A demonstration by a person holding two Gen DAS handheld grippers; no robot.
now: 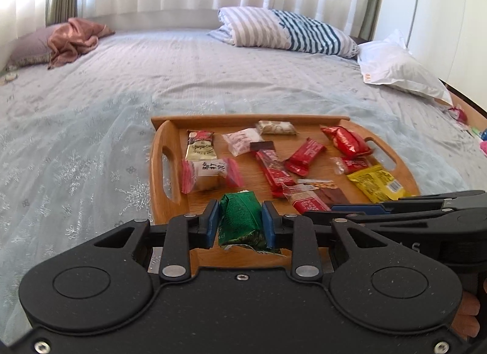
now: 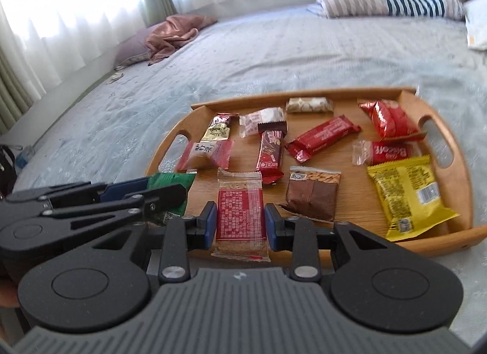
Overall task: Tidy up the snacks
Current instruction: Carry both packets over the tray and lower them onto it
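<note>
A wooden tray (image 1: pixel 249 119) (image 2: pixel 304 94) with handle slots lies on the bed and holds several wrapped snacks. My left gripper (image 1: pixel 239 206) is shut on a green foil packet (image 1: pixel 239 226), lifted a little over the tray's near edge. My right gripper (image 2: pixel 240 211) is shut on a red-and-clear wrapped biscuit (image 2: pixel 239 223), also just above the near edge. The two grippers sit side by side. The right gripper (image 1: pixel 365 208) and its biscuit (image 1: pixel 307 202) show in the left wrist view. The left gripper (image 2: pixel 146 192) and green packet (image 2: pixel 173 180) show in the right wrist view.
On the tray lie a yellow packet (image 2: pixel 408 199), a brown cake (image 2: pixel 313 199), red bars (image 2: pixel 322 138) and a red bag (image 2: pixel 386 119). The pale bedsheet (image 1: pixel 91 141) spreads to the left. A striped quilt (image 1: pixel 286 31), a white bag (image 1: pixel 395 65) and pink cloth (image 1: pixel 73 37) lie at the far side.
</note>
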